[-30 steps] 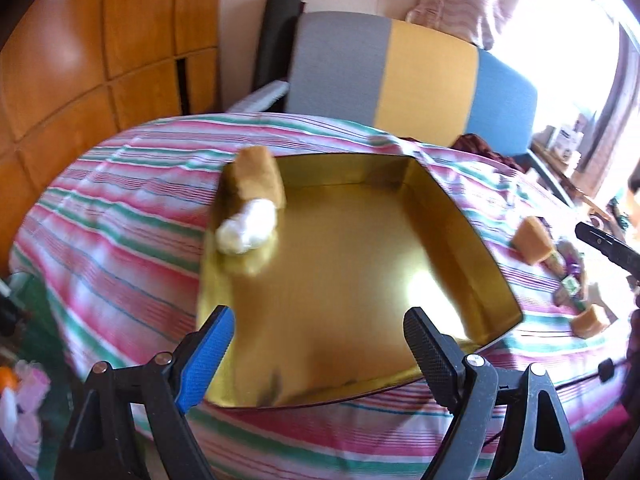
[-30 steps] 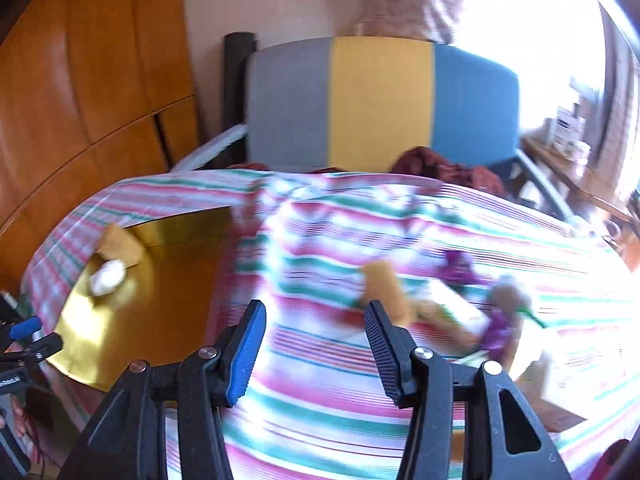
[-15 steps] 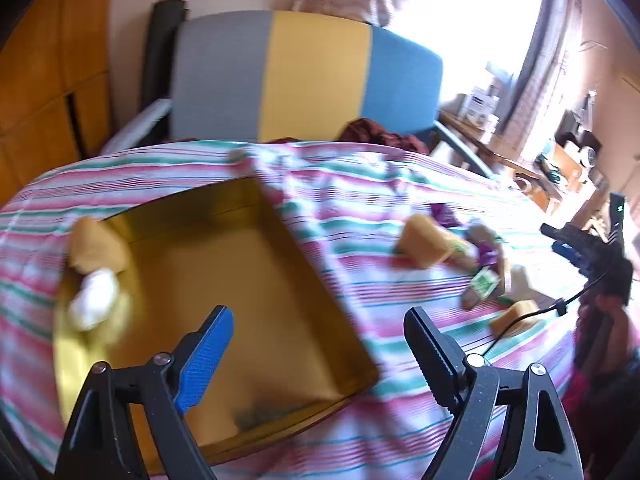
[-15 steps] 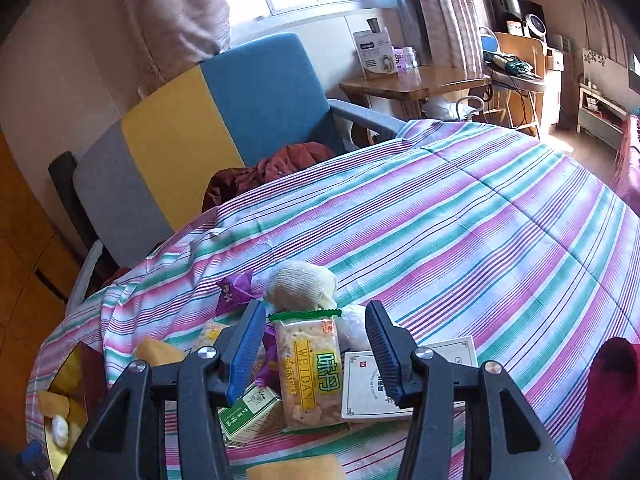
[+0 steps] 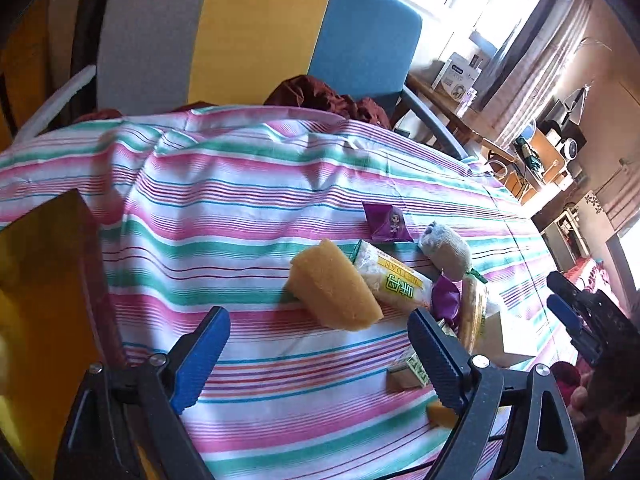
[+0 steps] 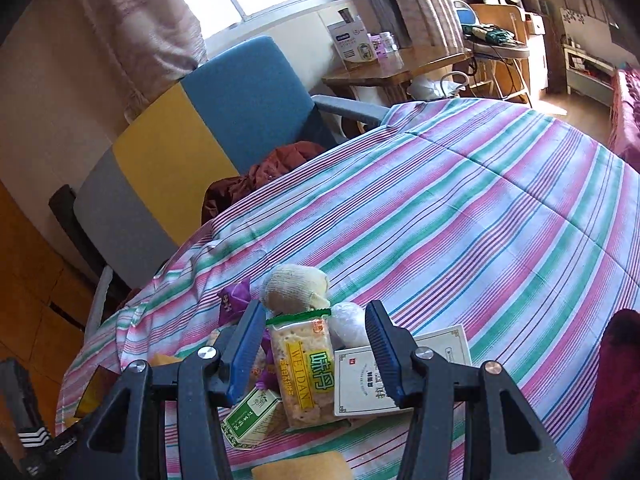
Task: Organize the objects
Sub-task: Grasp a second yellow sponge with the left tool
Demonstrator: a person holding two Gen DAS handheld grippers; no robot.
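On the striped tablecloth [image 5: 240,208] lies a heap of small things: a yellow sponge wedge [image 5: 332,288], a cracker packet [image 5: 392,280], a purple sachet [image 5: 386,222] and a rolled grey sock [image 5: 446,248]. My left gripper [image 5: 320,344] hovers just short of the wedge, its jaws opening with nothing between them. My right gripper [image 6: 316,344] hangs over the same heap, open. Another cracker packet [image 6: 306,368] lies between its fingers, and its pads do not press on it. A white card [image 6: 400,376] and a small green box [image 6: 252,416] lie beside that packet.
A gold tray [image 5: 40,280] sits at the left of the table. Behind the table stands a grey, yellow and blue chair [image 5: 256,32] with a dark red garment [image 5: 320,96] on its seat. A wooden side table [image 6: 392,68] is by the window.
The left view has swung right, from the gold tray onto the heap of small things. The right gripper rolled and came over the heap, then stayed almost still.
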